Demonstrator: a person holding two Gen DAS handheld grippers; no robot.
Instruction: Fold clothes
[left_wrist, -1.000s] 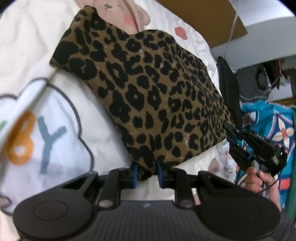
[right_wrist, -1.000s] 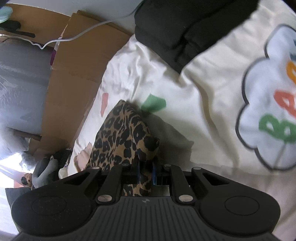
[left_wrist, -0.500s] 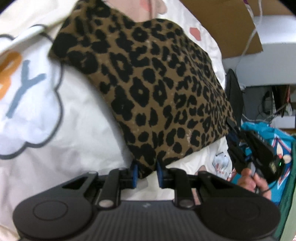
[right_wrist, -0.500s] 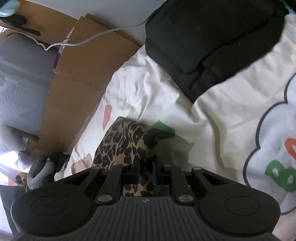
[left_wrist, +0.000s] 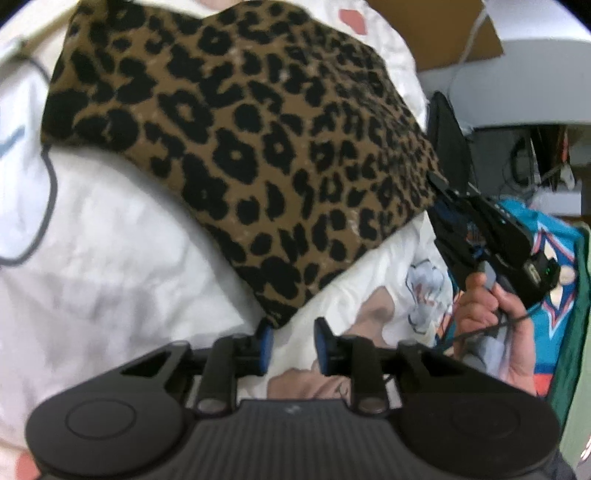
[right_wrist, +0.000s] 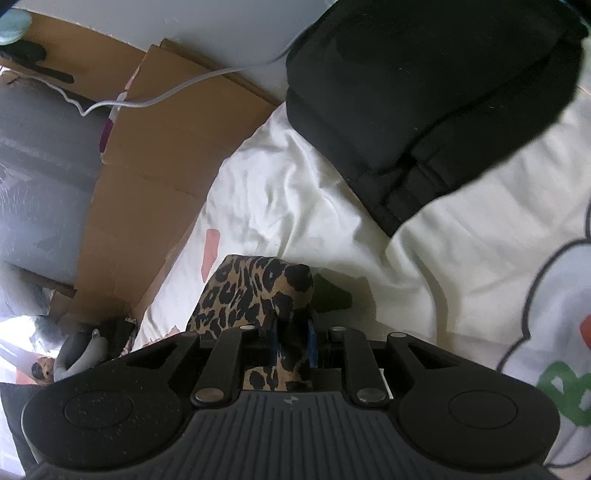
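Leopard garment (left_wrist: 236, 147) on bedsheet (left_wrist: 110, 266); left gripper (left_wrist: 291, 345) just opened, released; right gripper (right_wrist: 291, 341) loosening, cloth between jaws

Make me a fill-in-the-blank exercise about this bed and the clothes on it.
The garment being folded has a ___ print.
The folded clothes stacked beyond it on the bedsheet are ___.
A white ___ crosses the cardboard beside the bed.
Missing words: leopard; black; cable.

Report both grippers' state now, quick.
Left gripper: jaws just opened, off the leopard-print garment corner.
Right gripper: jaws easing apart, leopard fabric between them; grip cannot be told.
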